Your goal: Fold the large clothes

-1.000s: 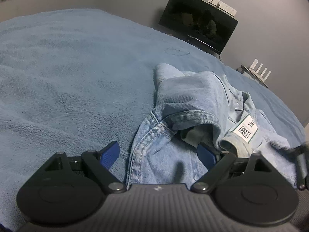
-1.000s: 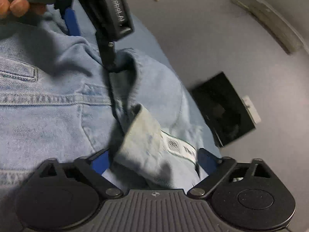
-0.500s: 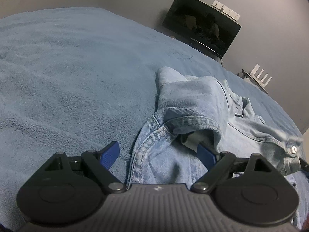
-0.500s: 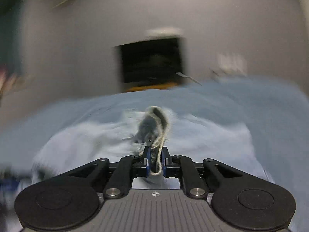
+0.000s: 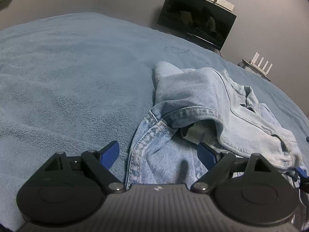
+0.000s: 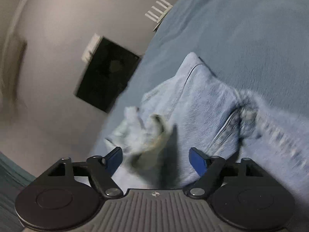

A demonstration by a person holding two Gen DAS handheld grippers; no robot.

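Denim jacket (image 5: 202, 104) bunched in a heap on the blue bed (image 5: 67, 77), toward the far edge below the dark screen (image 5: 197, 19) on the wall. Left gripper (image 5: 157, 152) hovering low over the near hem, fingers (image 5: 110, 152) spread wide, one on bare blanket and one over the denim, pinching nothing. Right gripper (image 6: 156, 158) springing apart this instant, crumpled collar cloth lying loose between the blue fingers (image 6: 197, 160), not pinched; view smeared, so detail there hard to read. Looks like thick, stiffish cloth: heavy for its bulk, holding ridges instead of draping flat, not slippery. Probably best taken at the stitched double seams, hem or collar, where the layers give firm purchase. Likely to drag on the fleecy blanket, so lifting clear before laying flat seems wise.
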